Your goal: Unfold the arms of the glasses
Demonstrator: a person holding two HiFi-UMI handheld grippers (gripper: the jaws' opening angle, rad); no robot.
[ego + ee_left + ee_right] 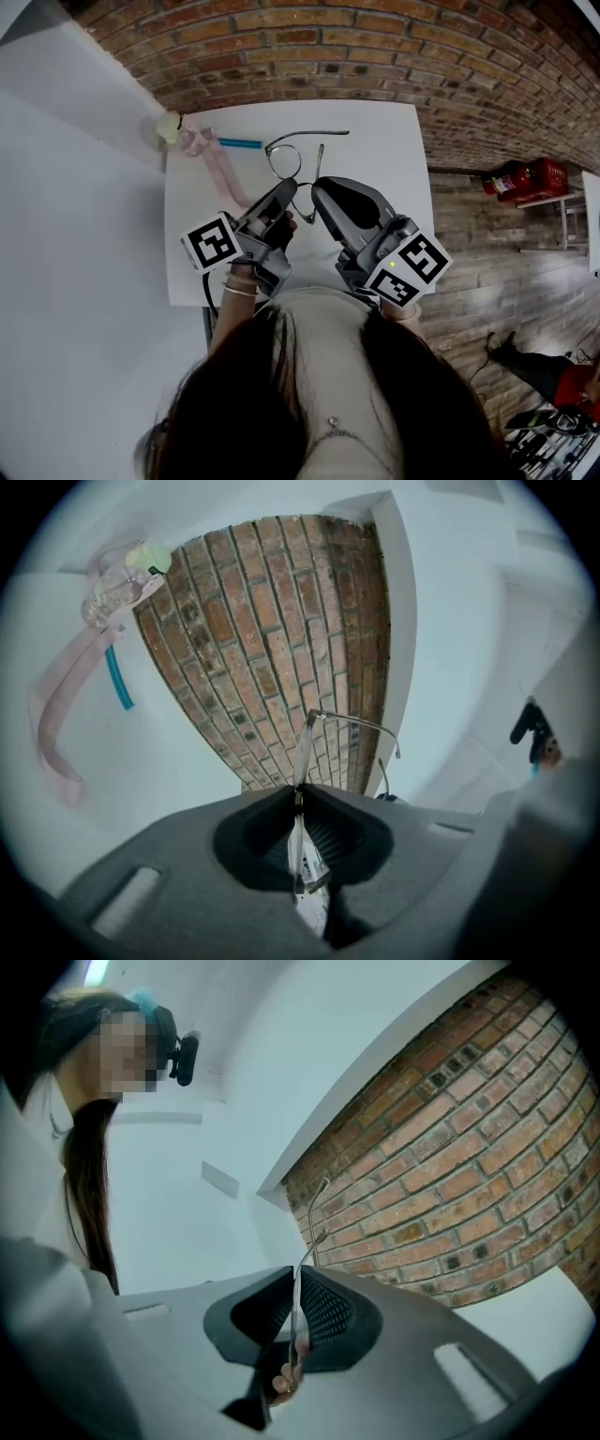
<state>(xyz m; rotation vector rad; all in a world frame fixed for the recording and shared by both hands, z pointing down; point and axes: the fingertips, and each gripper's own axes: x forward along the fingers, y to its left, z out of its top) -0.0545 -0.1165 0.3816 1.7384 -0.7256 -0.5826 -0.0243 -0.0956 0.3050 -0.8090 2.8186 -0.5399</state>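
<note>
Thin metal-rimmed glasses are held over the white table. One arm sticks out to the right, and the other points back toward me. My left gripper is shut on the frame; the rim runs up from between its jaws. Just to its right, my right gripper is also shut on the glasses, with thin metal clamped between its pads. Both arm tips show past them.
A pink strap with a pale green-capped piece lies at the table's far left, beside a blue pen. A brick surface surrounds the table. A red fire extinguisher lies to the right.
</note>
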